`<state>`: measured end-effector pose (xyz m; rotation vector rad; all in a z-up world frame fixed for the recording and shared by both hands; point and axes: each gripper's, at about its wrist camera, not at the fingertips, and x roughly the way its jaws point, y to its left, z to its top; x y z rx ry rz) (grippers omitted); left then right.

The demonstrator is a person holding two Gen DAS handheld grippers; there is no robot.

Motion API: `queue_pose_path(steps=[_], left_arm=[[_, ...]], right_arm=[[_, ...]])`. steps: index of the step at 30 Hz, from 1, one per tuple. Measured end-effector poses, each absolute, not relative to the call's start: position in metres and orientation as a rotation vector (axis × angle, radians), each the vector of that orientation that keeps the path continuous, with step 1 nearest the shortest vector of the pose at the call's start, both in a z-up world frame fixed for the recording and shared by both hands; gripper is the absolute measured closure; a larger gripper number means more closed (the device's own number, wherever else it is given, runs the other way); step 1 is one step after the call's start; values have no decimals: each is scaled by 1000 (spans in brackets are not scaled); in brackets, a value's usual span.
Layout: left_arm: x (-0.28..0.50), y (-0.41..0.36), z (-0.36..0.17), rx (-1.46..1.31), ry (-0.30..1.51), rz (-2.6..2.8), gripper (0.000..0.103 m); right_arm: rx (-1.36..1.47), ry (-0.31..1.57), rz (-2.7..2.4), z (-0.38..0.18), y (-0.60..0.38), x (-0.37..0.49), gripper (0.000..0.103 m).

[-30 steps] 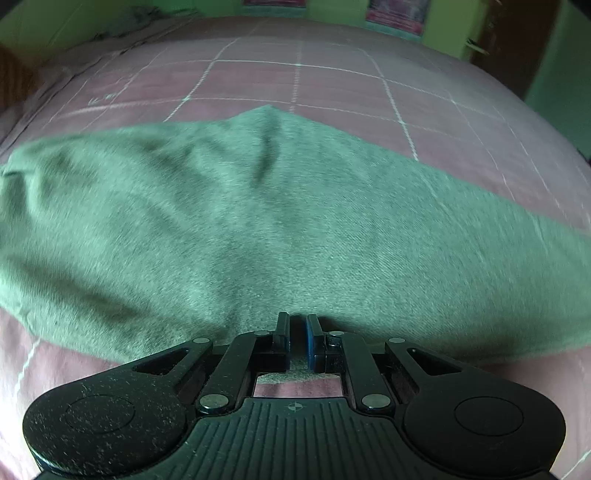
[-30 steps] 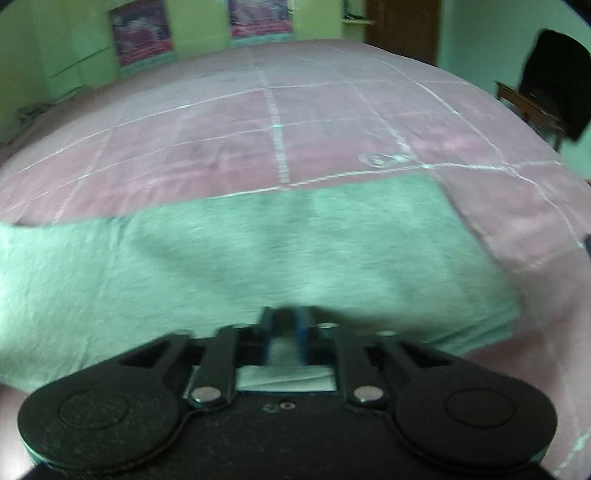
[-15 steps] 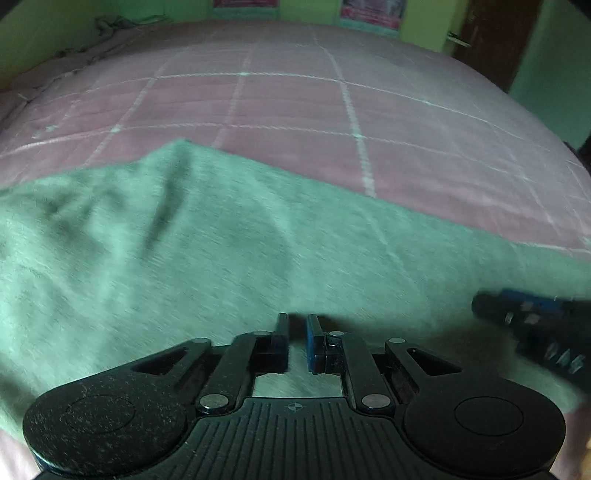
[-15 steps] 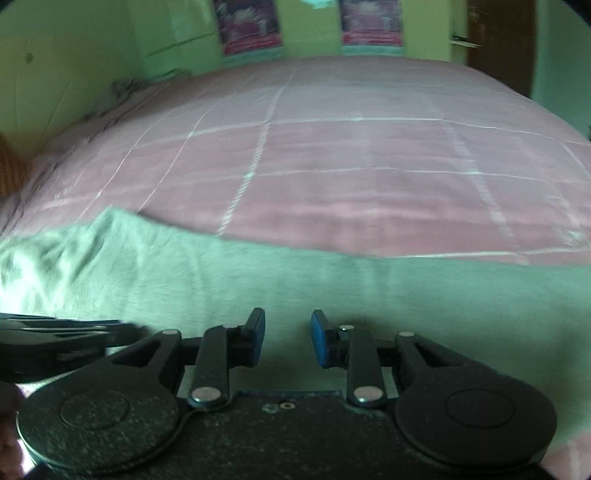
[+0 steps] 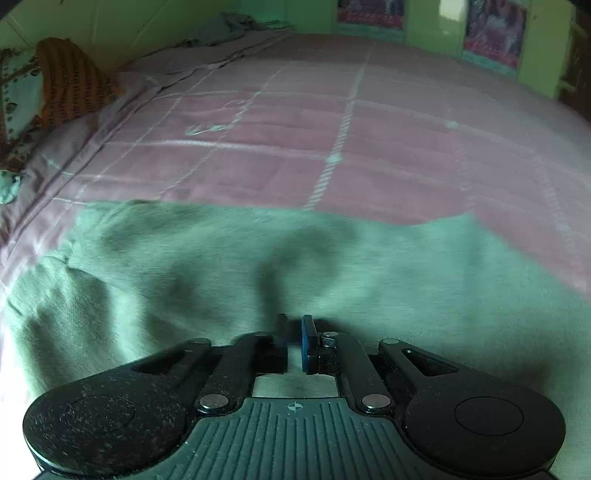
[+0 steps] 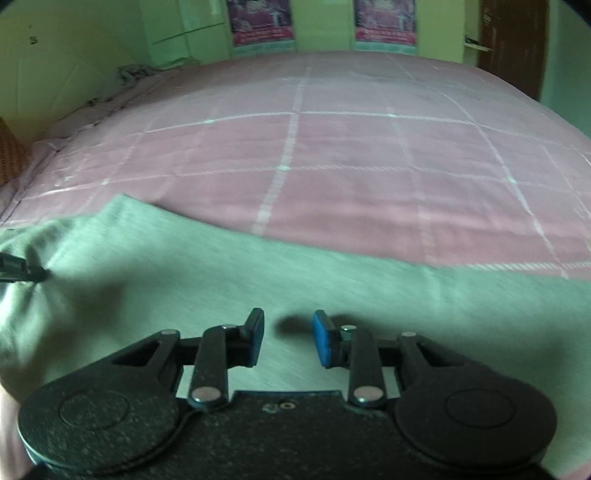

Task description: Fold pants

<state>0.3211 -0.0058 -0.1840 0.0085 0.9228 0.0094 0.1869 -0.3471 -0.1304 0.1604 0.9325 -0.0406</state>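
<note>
Green pants (image 5: 332, 266) lie spread across a pink checked bedspread (image 5: 369, 147), filling the near ground directly ahead of both tongs.

Left tongs (image 5: 294, 332): the two fingers stand close together with only a narrow slit between them, and a pinch of the green fabric is clamped there. Creases and dark folds radiate from the grip point, forward and to the left. The cloth edge runs across the bed just beyond the tongs, its left part rumpled. Far to the left of these tongs, against the wall, rests an orange patterned pillow (image 5: 74, 85), and a bundle of grey cloth (image 5: 243, 26) lies at the far left corner of the bed.

Right tongs (image 6: 288, 332): the fingers are spread wide apart, with bare pants fabric (image 6: 332, 280) visible between them; nothing is gripped. They hover just above the cloth, casting a small shadow between the blue-padded fingertips (image 6: 321, 332). To the far left of these tongs, the tip of the left tongs (image 6: 26, 273) appears at the frame edge, with the fabric gathered into it.

Beyond the pants, the bedspread (image 6: 332, 155) stretches ahead of the right tongs to a green wall carrying two posters (image 6: 262, 22); a dark wooden door (image 6: 513, 40) stands ahead to the right.
</note>
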Motion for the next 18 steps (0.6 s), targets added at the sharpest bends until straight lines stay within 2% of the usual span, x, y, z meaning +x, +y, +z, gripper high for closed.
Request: queue_pose_path(steps=[5, 7, 9, 10, 11, 13, 14, 15, 16, 18], left_arm=[[323, -50, -191, 69, 939, -85, 98], [329, -45, -200, 41, 940, -58, 98], [333, -40, -196, 9, 961, -43, 98], [332, -40, -194, 12, 967, -35, 98], [326, -42, -191, 28, 966, -34, 98], [305, -46, -186, 29, 959, -59, 98], [293, -48, -184, 11, 959, -76, 98], [283, -51, -182, -4, 957, -97, 98], [269, -58, -180, -9, 953, -124, 98], [243, -76, -180, 17, 943, -177, 98]], right_arm=[[117, 938, -5, -134, -315, 225, 74], [69, 990, -42, -147, -319, 239, 78], [61, 993, -56, -152, -336, 239, 88], [54, 995, -72, -152, -345, 237, 102], [55, 999, -93, -152, -356, 235, 103], [125, 1011, -104, -151, -375, 228, 103], [157, 1012, -107, -147, -382, 222, 100], [168, 1001, -110, -141, -384, 215, 92], [169, 981, -107, -135, -384, 205, 76], [141, 943, -84, -123, -380, 179, 76]])
